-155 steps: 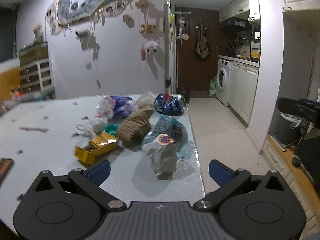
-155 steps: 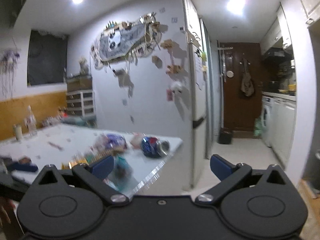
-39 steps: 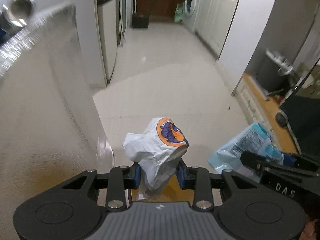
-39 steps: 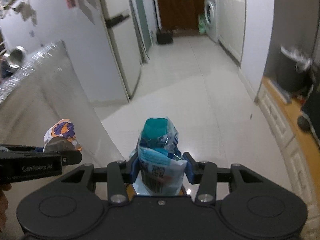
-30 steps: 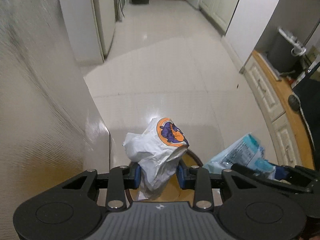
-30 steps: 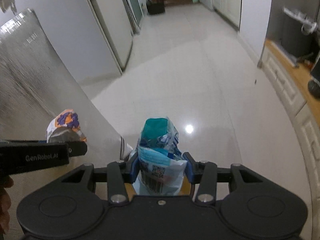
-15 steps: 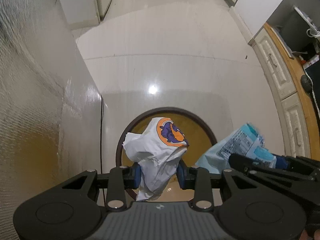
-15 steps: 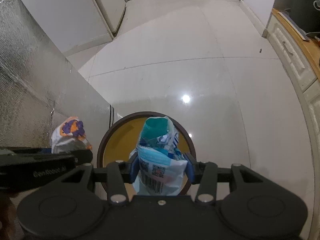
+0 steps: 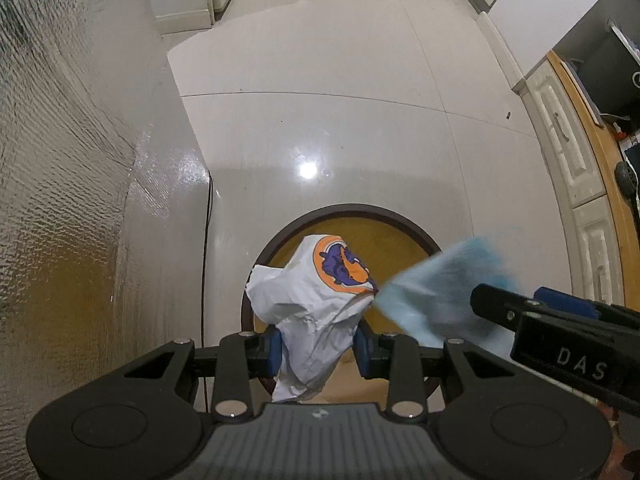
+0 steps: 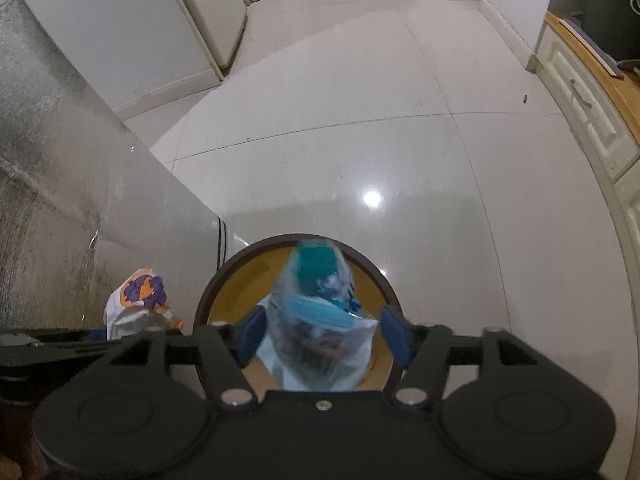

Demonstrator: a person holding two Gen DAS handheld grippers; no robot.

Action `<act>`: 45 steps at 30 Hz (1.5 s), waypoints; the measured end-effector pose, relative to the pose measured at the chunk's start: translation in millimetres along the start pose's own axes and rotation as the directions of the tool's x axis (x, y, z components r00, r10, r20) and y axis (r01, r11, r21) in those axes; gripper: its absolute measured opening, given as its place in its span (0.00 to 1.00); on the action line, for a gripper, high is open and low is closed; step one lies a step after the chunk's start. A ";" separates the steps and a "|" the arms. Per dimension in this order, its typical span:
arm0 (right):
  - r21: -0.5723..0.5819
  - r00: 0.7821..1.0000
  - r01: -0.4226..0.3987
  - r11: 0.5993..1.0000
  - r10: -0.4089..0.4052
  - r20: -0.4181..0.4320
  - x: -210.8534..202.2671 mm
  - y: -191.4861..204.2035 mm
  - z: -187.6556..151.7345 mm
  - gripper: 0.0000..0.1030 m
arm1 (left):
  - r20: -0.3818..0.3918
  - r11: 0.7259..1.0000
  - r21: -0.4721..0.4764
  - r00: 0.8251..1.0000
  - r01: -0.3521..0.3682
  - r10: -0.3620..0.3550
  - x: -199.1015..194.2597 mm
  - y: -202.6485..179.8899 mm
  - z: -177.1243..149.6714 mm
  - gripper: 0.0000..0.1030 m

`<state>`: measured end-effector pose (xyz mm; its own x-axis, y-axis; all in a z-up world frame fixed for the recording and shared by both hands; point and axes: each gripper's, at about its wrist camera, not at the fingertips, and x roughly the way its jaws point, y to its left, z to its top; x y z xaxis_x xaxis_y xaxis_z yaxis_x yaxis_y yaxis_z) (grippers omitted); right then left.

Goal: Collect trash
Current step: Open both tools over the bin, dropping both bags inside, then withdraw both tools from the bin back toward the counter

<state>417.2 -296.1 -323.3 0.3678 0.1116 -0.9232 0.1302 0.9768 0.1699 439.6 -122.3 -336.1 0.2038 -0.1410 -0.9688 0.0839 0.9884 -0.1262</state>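
Note:
My left gripper (image 9: 316,350) is shut on a crumpled white paper wrapper (image 9: 316,304) with an orange and purple logo, held above a round bin (image 9: 404,226) with a dark rim and yellow inside. My right gripper (image 10: 320,332) has its jaws spread, and the blue plastic packet (image 10: 316,320) sits blurred between them, clear of both pads, over the same bin (image 10: 224,276). The packet (image 9: 436,292) and the right gripper (image 9: 560,340) also show at the right of the left wrist view. The wrapper (image 10: 138,300) shows at the left of the right wrist view.
A silver textured table side (image 9: 60,200) stands close on the left of the bin. White cabinets (image 9: 576,148) with a wooden top run along the right. A white fridge (image 10: 140,32) stands further back. Glossy floor tiles (image 10: 360,120) lie beyond the bin.
My right gripper has opened and the blue packet has come loose between its jaws, blurred with motion. Both grippers have tilted further down over the bin. The left gripper still holds the wrapper.

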 end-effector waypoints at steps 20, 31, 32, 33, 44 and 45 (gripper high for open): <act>-0.040 0.994 0.031 0.999 -0.034 -0.101 7.2 -10.1 -12.3 0.81 | -0.001 0.999 0.030 1.000 -0.031 0.031 5.3 -6.3 -2.8 0.79; -0.045 0.993 0.058 0.997 -0.062 -0.099 2.8 -15.2 -21.5 0.97 | -0.058 0.994 0.040 0.993 -0.105 0.107 9.9 3.7 -12.6 0.97; -0.051 0.993 0.062 0.997 -0.067 -0.102 2.3 -14.6 -22.8 0.99 | -0.060 0.993 0.037 0.992 -0.109 0.111 9.4 5.4 -13.5 0.99; -0.052 0.992 0.066 0.996 -0.072 -0.103 1.8 -14.4 -24.2 1.00 | -0.061 0.993 0.037 0.992 -0.113 0.115 8.7 6.5 -14.4 1.00; -0.037 0.991 0.089 0.995 -0.092 -0.098 -12.3 -18.7 -38.0 1.00 | -0.078 0.985 0.044 0.982 -0.167 0.170 -5.7 17.0 -24.0 1.00; -0.032 0.991 0.092 0.995 -0.095 -0.096 -14.6 -19.5 -39.2 1.00 | -0.076 0.985 0.045 0.982 -0.169 0.172 -8.3 17.7 -25.1 1.00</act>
<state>373.2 -309.6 -326.6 0.2642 0.0356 -0.9638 0.1339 0.9883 0.0732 414.8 -102.3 -335.6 0.1408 0.0362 -0.9894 0.0917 0.9946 0.0494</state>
